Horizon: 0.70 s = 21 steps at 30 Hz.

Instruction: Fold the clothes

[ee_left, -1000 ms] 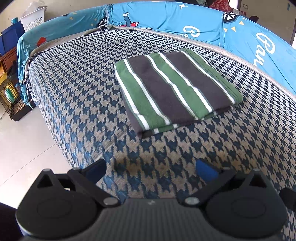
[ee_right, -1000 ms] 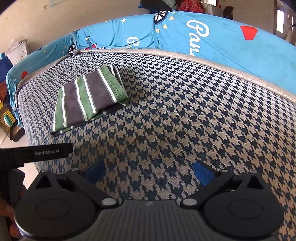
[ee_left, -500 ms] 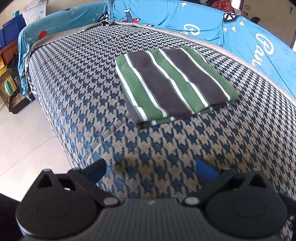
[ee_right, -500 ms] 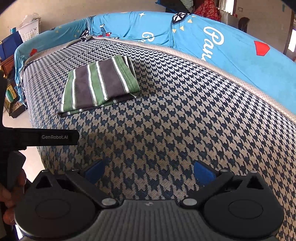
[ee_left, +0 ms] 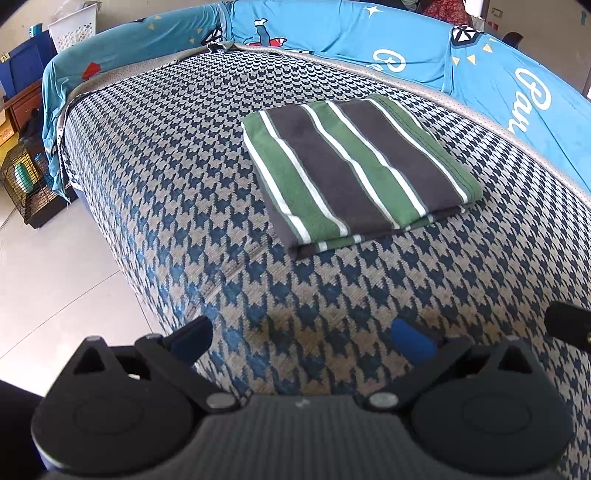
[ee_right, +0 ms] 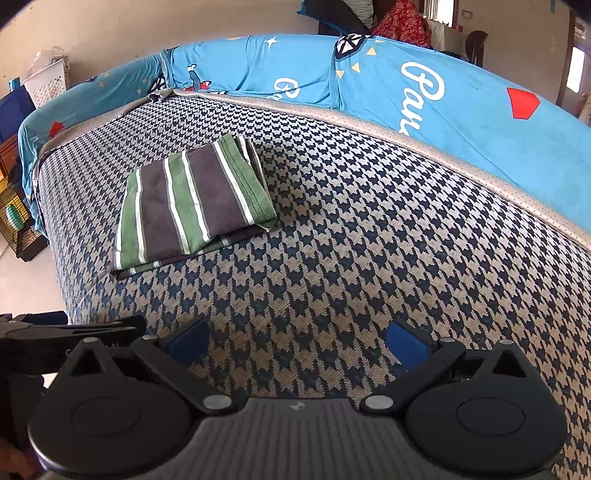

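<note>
A folded garment with green, dark grey and white stripes (ee_left: 356, 171) lies flat on the houndstooth-patterned bed cover (ee_left: 177, 177). It also shows in the right wrist view (ee_right: 192, 203), to the upper left. My left gripper (ee_left: 301, 338) is open and empty, held above the bed's near edge, short of the garment. My right gripper (ee_right: 295, 339) is open and empty, over the bed to the right of the garment. The left gripper's body (ee_right: 66, 332) shows at the lower left of the right wrist view.
A bright blue printed sheet (ee_left: 480, 70) covers the bed's far side and head (ee_right: 424, 96). White tiled floor (ee_left: 55, 266) lies left of the bed. A wire cage (ee_left: 26, 177), blue bin and white basket (ee_left: 72, 31) stand by the far left wall.
Both grippers have shifted slightly; the views have tilted, so the garment sits a little lower in the right view. The jaws stay open and the garment has not moved.
</note>
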Tool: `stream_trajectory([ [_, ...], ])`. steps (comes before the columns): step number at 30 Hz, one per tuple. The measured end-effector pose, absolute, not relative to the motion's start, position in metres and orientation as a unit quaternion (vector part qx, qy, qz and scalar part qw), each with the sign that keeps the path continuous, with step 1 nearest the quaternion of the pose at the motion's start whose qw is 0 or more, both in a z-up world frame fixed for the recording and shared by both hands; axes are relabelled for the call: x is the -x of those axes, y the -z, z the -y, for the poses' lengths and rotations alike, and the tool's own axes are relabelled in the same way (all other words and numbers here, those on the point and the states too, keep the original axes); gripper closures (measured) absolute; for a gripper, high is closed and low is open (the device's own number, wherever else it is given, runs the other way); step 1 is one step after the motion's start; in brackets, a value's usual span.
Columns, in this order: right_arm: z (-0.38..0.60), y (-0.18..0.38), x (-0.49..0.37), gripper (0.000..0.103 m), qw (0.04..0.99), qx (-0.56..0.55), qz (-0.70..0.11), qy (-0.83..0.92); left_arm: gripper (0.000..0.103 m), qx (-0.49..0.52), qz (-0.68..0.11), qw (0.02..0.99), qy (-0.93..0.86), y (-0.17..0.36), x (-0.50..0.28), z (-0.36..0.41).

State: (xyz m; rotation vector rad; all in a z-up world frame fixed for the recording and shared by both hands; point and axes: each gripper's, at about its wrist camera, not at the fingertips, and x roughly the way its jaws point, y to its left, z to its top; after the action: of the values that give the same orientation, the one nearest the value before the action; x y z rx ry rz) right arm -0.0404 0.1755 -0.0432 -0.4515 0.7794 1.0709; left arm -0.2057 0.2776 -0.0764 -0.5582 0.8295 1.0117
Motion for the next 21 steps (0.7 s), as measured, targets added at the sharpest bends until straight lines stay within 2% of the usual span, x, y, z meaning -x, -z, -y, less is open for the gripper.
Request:
stream_trajectory([
  [14, -0.202, 0.041, 0.031, 0.0, 0.759, 0.178, -0.346, -0.521, 0.0, 0.252, -0.393, 0.755, -0.461, 0.079, 0.2, -0.284],
  [21, -0.215, 0.046, 0.033, 0.0, 0.755, 0.196, -0.334, -0.529, 0.0, 0.245, -0.397, 0.757, -0.457, 0.078, 0.195, -0.28],
])
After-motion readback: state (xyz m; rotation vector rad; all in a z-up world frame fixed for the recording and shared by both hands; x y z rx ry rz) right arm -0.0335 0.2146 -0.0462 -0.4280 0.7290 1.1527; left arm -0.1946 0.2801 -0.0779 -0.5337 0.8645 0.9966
